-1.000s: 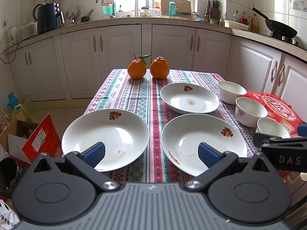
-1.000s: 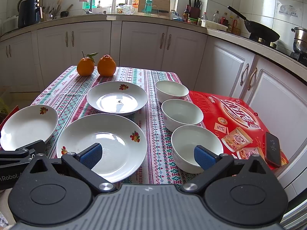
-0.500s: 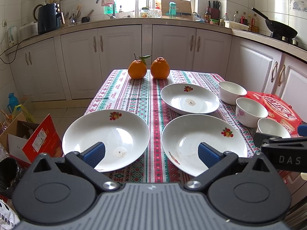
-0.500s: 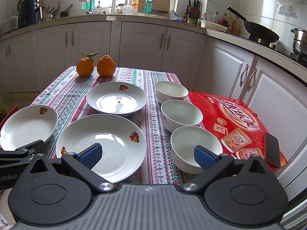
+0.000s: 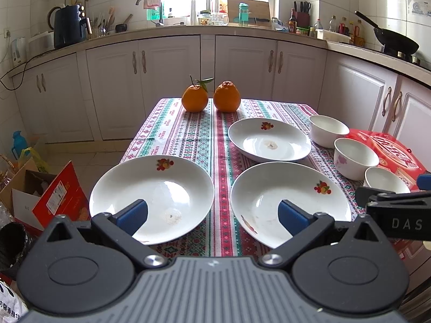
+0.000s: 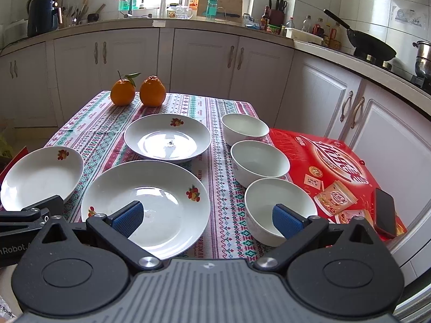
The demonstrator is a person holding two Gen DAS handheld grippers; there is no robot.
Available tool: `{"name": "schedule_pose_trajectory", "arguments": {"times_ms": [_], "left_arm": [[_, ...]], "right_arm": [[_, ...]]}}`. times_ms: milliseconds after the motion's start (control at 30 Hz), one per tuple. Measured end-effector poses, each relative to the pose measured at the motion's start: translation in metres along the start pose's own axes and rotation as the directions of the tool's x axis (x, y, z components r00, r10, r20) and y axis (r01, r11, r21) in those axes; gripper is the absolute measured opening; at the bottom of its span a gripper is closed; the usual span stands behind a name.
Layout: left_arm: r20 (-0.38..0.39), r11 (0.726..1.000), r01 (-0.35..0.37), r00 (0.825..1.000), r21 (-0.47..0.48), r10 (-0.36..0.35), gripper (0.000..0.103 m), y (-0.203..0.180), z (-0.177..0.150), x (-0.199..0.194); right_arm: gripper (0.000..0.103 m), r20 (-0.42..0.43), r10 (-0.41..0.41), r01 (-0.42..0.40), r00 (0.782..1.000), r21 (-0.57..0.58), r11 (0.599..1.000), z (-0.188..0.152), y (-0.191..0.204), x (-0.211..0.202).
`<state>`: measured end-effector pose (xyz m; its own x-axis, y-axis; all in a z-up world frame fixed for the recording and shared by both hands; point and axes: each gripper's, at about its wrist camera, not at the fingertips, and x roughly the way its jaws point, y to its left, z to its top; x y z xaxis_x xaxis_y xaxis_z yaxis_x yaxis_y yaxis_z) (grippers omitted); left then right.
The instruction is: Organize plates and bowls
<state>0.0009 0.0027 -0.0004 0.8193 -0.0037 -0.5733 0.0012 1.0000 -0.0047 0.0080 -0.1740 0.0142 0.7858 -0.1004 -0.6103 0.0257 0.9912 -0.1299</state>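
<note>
A table with a patterned tablecloth [image 5: 194, 134] carries three white plates and three white bowls. The red box [image 6: 336, 161] lies along the table's right side with a phone [image 6: 385, 212] on its near corner. The near-right plate [image 6: 145, 204] is the largest dish, just ahead of the right gripper [image 6: 207, 218] and partly behind its left pad; the near-left plate [image 5: 152, 196] sits right in front of the left gripper [image 5: 212, 214], behind its left pad. The far plate [image 5: 269, 140] lies beyond them, toward the bowls. The bowls stand in a row beside the box: near bowl [image 6: 280, 207] behind the right gripper's right pad, middle bowl [image 6: 260, 161], far bowl [image 6: 245, 129]. Two oranges [image 5: 211, 98] sit side by side at the far table edge. Both grippers hang wide apart, released, grasping nothing, at the near table edge.
</note>
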Motion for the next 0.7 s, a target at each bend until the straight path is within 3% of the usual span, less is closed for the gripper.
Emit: {"name": "schedule_pose_trajectory", "arguments": {"times_ms": [167, 300, 567, 633, 700], "left_arm": [[0.007, 1.000, -0.008, 1.000, 0.005, 0.008, 0.102, 0.005, 0.004, 0.002], [0.004, 1.000, -0.001, 1.000, 0.009, 0.001, 0.102, 0.012, 0.006, 0.007], [0.013, 1.000, -0.025, 1.000, 0.012, 0.025, 0.102, 0.037, 0.009, 0.016], [0.014, 1.000, -0.029, 0.999, 0.010, 0.029, 0.102, 0.046, 0.009, 0.018], [0.015, 1.000, -0.025, 1.000, 0.015, 0.025, 0.102, 0.055, 0.009, 0.020]], "right_arm": [[0.103, 0.012, 0.031, -0.031, 0.999, -0.018, 0.999, 0.006, 0.003, 0.003], [0.103, 0.021, 0.109, -0.109, 0.994, -0.012, 0.994, 0.017, 0.002, 0.007], [0.103, 0.016, 0.285, -0.285, 0.958, 0.125, 0.950, 0.059, -0.009, 0.033], [0.103, 0.038, 0.335, -0.337, 0.941, 0.060, 0.939, 0.068, -0.003, 0.038], [0.103, 0.052, 0.340, -0.339, 0.939, -0.038, 0.940, 0.076, 0.009, 0.041]]}}
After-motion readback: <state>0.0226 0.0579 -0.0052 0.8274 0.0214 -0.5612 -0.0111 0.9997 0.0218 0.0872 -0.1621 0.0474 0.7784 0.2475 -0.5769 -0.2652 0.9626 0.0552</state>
